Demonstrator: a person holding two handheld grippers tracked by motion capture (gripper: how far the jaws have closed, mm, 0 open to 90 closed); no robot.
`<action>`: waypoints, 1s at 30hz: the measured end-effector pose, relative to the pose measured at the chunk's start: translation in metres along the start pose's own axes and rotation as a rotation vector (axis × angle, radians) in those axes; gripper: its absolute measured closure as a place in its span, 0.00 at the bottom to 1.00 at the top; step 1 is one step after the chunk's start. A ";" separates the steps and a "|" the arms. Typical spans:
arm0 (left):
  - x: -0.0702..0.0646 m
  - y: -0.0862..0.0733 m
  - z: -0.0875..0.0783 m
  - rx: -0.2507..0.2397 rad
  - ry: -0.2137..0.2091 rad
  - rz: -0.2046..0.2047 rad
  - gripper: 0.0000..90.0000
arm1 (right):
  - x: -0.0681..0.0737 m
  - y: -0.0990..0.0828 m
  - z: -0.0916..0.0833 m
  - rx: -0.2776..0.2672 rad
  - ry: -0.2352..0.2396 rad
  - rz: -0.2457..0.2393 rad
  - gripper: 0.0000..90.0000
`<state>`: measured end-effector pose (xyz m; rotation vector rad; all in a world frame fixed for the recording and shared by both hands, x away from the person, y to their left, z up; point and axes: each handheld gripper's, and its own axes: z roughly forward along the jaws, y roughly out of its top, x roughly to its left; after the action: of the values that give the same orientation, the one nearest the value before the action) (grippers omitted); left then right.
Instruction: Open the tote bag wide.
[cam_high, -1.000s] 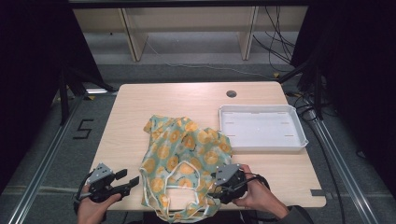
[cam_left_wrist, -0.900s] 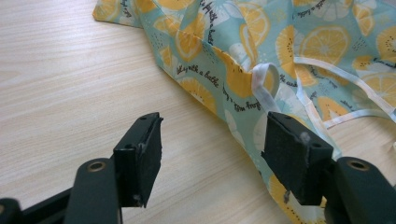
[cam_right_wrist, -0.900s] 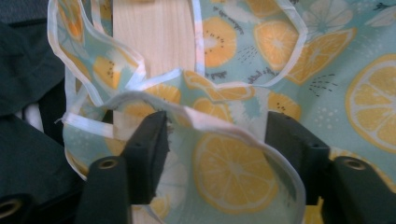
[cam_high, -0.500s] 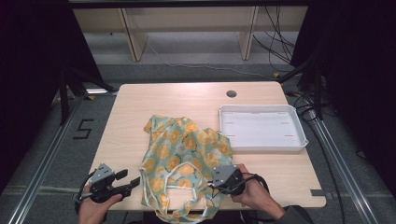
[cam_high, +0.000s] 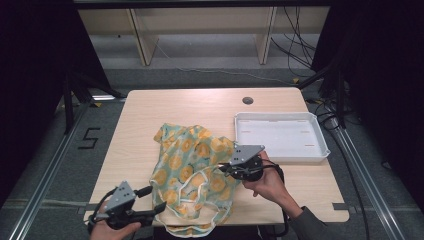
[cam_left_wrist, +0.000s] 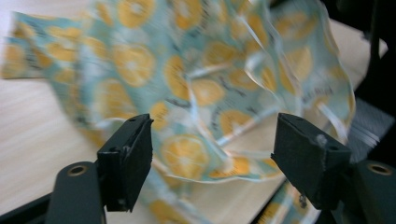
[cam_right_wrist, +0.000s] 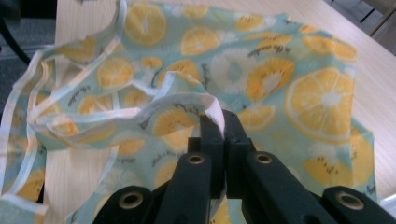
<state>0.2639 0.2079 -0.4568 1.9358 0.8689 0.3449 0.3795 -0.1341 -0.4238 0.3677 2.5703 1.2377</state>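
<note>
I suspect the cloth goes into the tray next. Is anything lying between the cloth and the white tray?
Nothing visible does. The right gripper is shut on the orange-print cloth, and only bare table separates it from the white tray, which looks empty.

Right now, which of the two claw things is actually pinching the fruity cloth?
The right gripper: its jaws are shut on the cloth's white-trimmed edge. The left gripper is open, holding nothing.
</note>
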 end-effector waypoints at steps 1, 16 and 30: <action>-0.006 -0.002 0.008 0.010 -0.014 -0.023 0.30 | -0.002 0.004 0.000 -0.007 -0.003 -0.010 1.00; -0.036 -0.005 0.084 0.178 -0.116 0.139 0.58 | -0.008 0.013 -0.003 -0.042 -0.019 0.007 1.00; 0.016 0.103 0.044 -0.072 0.011 0.203 0.99 | -0.022 0.005 -0.009 -0.014 -0.089 0.017 1.00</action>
<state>0.3440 0.1596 -0.3926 1.9604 0.6592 0.5008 0.3973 -0.1451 -0.4121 0.4328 2.4874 1.2167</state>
